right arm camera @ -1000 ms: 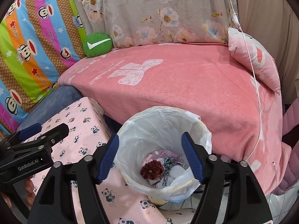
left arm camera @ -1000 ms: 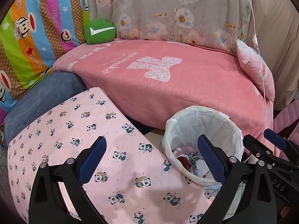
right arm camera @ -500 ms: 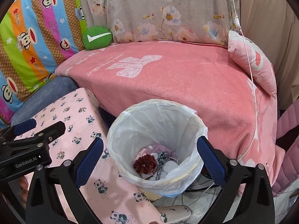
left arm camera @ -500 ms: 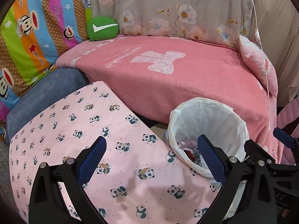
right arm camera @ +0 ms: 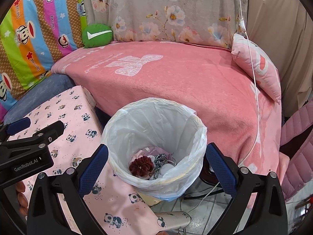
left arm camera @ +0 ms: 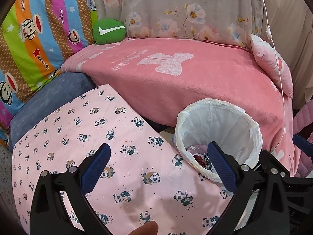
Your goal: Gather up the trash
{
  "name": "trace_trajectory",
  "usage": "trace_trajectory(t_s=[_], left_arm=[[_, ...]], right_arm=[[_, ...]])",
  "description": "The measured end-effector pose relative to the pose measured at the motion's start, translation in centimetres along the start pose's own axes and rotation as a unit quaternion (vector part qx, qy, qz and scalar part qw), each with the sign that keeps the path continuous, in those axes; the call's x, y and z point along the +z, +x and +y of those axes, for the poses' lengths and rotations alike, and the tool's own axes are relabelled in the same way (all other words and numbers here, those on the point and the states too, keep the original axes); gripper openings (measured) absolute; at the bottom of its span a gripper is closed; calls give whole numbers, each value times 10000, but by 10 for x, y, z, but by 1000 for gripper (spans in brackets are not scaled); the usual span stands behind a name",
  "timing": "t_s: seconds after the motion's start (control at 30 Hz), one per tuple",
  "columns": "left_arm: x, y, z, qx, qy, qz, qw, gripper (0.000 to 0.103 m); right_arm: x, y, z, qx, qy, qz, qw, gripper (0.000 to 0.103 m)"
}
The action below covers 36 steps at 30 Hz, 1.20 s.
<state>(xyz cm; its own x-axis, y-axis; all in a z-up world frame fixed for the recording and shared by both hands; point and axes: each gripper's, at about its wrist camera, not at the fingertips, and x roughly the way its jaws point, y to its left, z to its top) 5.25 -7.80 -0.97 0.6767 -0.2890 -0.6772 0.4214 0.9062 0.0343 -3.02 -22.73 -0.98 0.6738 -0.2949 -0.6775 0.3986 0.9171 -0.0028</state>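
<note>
A trash bin with a white plastic liner (right arm camera: 156, 125) stands on the floor between the panda-print table and the pink bed; it also shows in the left wrist view (left arm camera: 221, 129). Inside lie a dark red scrunchie (right arm camera: 141, 165), a black-and-white patterned piece (right arm camera: 159, 161) and pale wrappers. My right gripper (right arm camera: 156, 168) is open and empty, above the bin's near side. My left gripper (left arm camera: 159, 168) is open and empty, over the panda-print table cover (left arm camera: 82, 129), left of the bin. The left gripper's body shows in the right wrist view (right arm camera: 29, 150).
A pink blanket covers the bed (right arm camera: 176, 78) behind the bin. A green round cushion (right arm camera: 96, 36), a striped monkey-print cover (right arm camera: 29, 31), a floral cover (right arm camera: 166, 9) and a pink pillow (right arm camera: 256, 64) line the back. A white cord (right arm camera: 254, 90) hangs at right. Cables lie on the tiled floor (right arm camera: 203, 193).
My right gripper's jaws have opened wide and it has drawn back from the bin. The left gripper has shifted slightly; its view now shows more of the table.
</note>
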Motion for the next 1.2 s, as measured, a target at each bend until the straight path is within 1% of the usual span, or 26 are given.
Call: trace_trajectory(t_s=[0.33,0.63,1.2], left_arm=[[-8,5,-6,-57,-47,211,9998,95],[-12,6,-10,-1,-67,344,9994,95],[-21,8,-18,60,23,436,9990,95]], right_arm=[[-6,-2,-6,-54,7,64,10000,99],[-10,-1,-7,-99,39,112,9999,99],[-20,3,-14,-149,102,206,9996,99]])
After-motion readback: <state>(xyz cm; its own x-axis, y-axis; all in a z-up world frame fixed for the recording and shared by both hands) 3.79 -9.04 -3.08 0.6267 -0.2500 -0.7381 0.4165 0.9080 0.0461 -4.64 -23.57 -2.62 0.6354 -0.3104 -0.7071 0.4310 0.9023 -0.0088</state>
